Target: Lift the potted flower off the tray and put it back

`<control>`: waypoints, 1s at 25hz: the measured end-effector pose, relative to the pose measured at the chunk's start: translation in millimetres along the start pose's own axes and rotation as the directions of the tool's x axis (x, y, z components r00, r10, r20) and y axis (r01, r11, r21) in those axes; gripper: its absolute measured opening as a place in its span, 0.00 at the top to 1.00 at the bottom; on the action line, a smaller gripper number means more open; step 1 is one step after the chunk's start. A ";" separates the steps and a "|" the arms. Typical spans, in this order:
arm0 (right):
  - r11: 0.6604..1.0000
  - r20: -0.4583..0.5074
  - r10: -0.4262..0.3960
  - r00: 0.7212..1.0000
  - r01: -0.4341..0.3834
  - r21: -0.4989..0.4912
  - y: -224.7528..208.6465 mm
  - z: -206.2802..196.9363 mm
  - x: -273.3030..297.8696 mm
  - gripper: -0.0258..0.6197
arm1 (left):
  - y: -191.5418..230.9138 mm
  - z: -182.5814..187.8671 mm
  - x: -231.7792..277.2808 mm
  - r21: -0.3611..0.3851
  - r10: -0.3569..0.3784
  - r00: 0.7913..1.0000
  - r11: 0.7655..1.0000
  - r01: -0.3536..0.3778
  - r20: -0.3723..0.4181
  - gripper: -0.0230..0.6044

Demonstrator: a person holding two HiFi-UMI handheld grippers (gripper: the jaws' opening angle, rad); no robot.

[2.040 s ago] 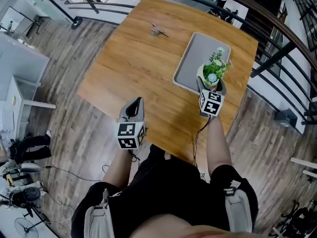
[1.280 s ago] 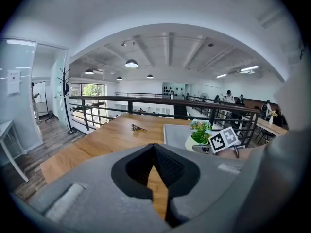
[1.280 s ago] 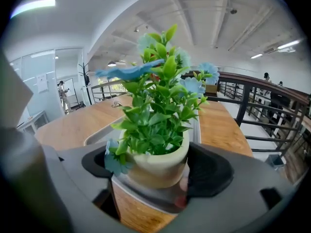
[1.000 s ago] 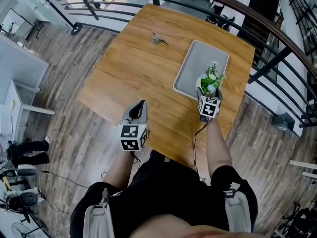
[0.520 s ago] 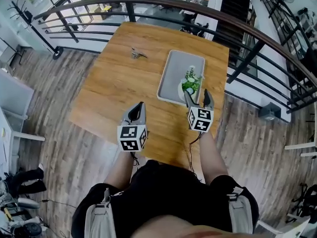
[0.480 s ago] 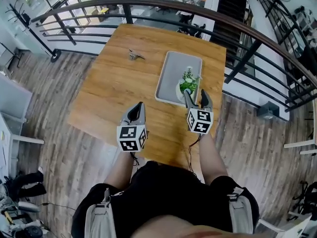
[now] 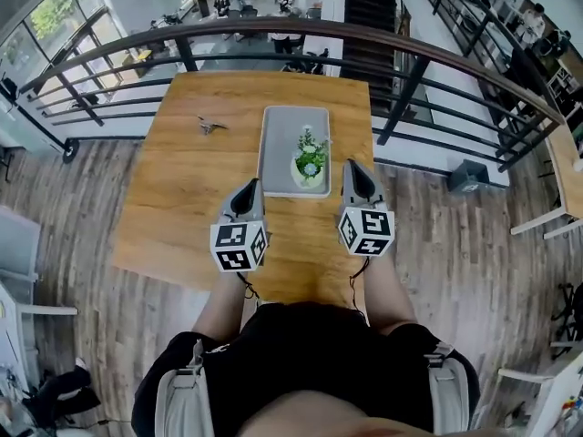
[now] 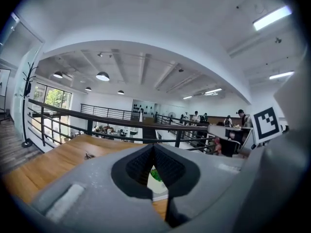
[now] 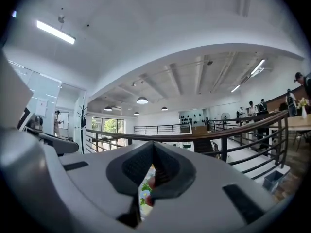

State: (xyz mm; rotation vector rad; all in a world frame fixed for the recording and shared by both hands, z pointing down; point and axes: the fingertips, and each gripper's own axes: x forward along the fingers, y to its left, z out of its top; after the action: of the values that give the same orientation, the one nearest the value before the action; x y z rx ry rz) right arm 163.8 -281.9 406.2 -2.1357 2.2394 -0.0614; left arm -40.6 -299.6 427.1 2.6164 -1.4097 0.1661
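Note:
The potted flower (image 7: 310, 164), green leaves with a blue bloom in a white pot, stands upright at the near end of the grey tray (image 7: 279, 126) on the wooden table. My right gripper (image 7: 351, 166) hangs raised just right of the pot and apart from it. Its jaws have just been closing and are shut with nothing between them. My left gripper (image 7: 250, 186) is shut and empty, left of the tray's near corner. In the right gripper view the right gripper (image 9: 153, 144) shows the flower (image 9: 145, 194) below its tips. The left gripper (image 8: 153, 147) looks over the pot (image 8: 158, 184).
A small grey-brown object (image 7: 210, 126) lies on the table (image 7: 182, 198) left of the tray. A dark metal railing (image 7: 273, 33) curves round the table's far and right sides. Wooden floor lies to the left and right, and the person's legs are below.
The right gripper let go of the pot, drew back toward the person, rose and shut. The left gripper rose a little. The head view has tilted, so the table sits farther off.

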 end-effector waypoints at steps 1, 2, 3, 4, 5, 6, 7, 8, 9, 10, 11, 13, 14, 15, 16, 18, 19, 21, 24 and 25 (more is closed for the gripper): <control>1.000 -0.002 -0.008 1.000 0.008 0.000 -3.2 0.7 -1.9 0.97 | -3.6 2.0 2.2 0.006 -0.013 1.000 1.000 0.013 0.003 0.94; 1.000 -0.001 -0.015 1.000 0.015 -0.001 -5.8 1.1 -3.6 0.97 | -6.5 3.2 4.5 0.011 -0.024 1.000 1.000 0.024 0.004 0.94; 1.000 0.002 -0.020 1.000 0.020 0.000 -7.2 0.9 -5.4 0.97 | -8.6 3.4 6.5 0.016 -0.033 0.999 0.999 0.033 0.002 0.94; 1.000 0.005 -0.022 1.000 0.022 0.003 -7.4 0.0 -7.6 0.97 | -10.1 2.8 7.7 0.021 -0.040 0.999 0.999 0.040 -0.001 0.94; 1.000 0.006 -0.023 1.000 0.023 0.006 -6.7 -1.2 -9.7 0.97 | -11.2 2.5 8.3 0.025 -0.046 0.999 0.999 0.047 -0.003 0.94; 1.000 0.007 -0.023 1.000 0.023 0.008 -5.3 -2.2 -11.8 0.97 | -12.0 2.7 8.3 0.030 -0.052 0.999 0.998 0.052 -0.005 0.94; 1.000 0.008 -0.025 1.000 0.025 0.008 -3.7 -2.8 -13.4 0.97 | -12.5 3.7 8.1 0.034 -0.056 0.998 0.998 0.056 -0.005 0.94; 1.000 0.008 -0.027 1.000 0.027 0.008 -2.3 -2.9 -14.3 0.97 | -13.0 5.3 8.1 0.037 -0.060 0.998 0.997 0.060 -0.004 0.94; 1.000 0.009 -0.029 1.000 0.029 0.006 -1.3 -2.6 -14.3 0.97 | -13.5 7.1 8.4 0.040 -0.063 0.998 0.997 0.063 -0.002 0.94; 1.000 0.010 -0.031 0.999 0.031 0.002 -0.4 -2.2 -13.9 0.97 | -14.2 8.7 8.9 0.042 -0.065 0.998 0.997 0.065 0.000 0.94; 1.000 0.010 -0.030 1.000 0.030 -0.004 0.6 -2.1 -13.3 0.97 | -15.1 9.7 9.2 0.043 -0.067 0.998 0.997 0.067 0.002 0.94; 1.000 0.008 -0.016 1.000 0.016 -0.013 3.7 -3.0 -12.9 0.97 | -17.5 10.1 8.9 0.045 -0.070 0.998 0.997 0.069 0.004 0.94; 1.000 0.008 -0.007 1.000 0.008 -0.014 5.5 -3.3 -13.3 0.97 | -18.4 9.8 8.3 0.046 -0.071 0.997 0.996 0.071 0.004 0.94; 1.000 0.010 -0.002 1.000 0.002 -0.012 7.2 -2.8 -13.5 0.97 | -18.8 10.1 7.6 0.047 -0.073 0.997 0.996 0.072 0.005 0.94; 1.000 0.014 0.002 1.000 -0.001 -0.007 8.9 -1.3 -13.4 0.97 | -18.5 11.0 7.2 0.048 -0.074 0.997 0.996 0.073 0.005 0.94; 1.000 0.022 0.005 1.000 -0.006 0.005 11.9 2.2 -13.2 0.97 | -16.7 13.3 6.3 0.050 -0.075 0.997 0.996 0.074 0.006 0.94; 1.000 0.023 0.006 1.000 -0.006 0.009 13.4 2.9 -13.6 0.97 | -15.7 13.8 5.4 0.050 -0.075 0.997 0.996 0.074 0.005 0.94; 1.000 0.027 0.009 1.000 -0.009 0.011 16.7 3.7 -14.8 0.97 | -13.7 14.4 3.2 0.051 -0.074 0.997 0.996 0.074 0.005 0.94; 1.000 0.039 0.019 0.999 -0.019 0.006 21.7 7.3 -16.9 0.97 | -13.0 17.6 0.3 0.054 -0.076 0.997 0.996 0.075 0.013 0.94; 1.000 0.042 0.021 0.999 -0.021 0.005 23.2 8.2 -17.6 0.97 | -13.1 18.2 -0.8 0.055 -0.076 0.997 0.996 0.075 0.016 0.94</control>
State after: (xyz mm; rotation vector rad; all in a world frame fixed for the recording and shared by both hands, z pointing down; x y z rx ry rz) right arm 142.0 -263.1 396.7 -2.0901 2.2351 -0.0214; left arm -29.7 -295.4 407.9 2.7168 -1.3267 0.1739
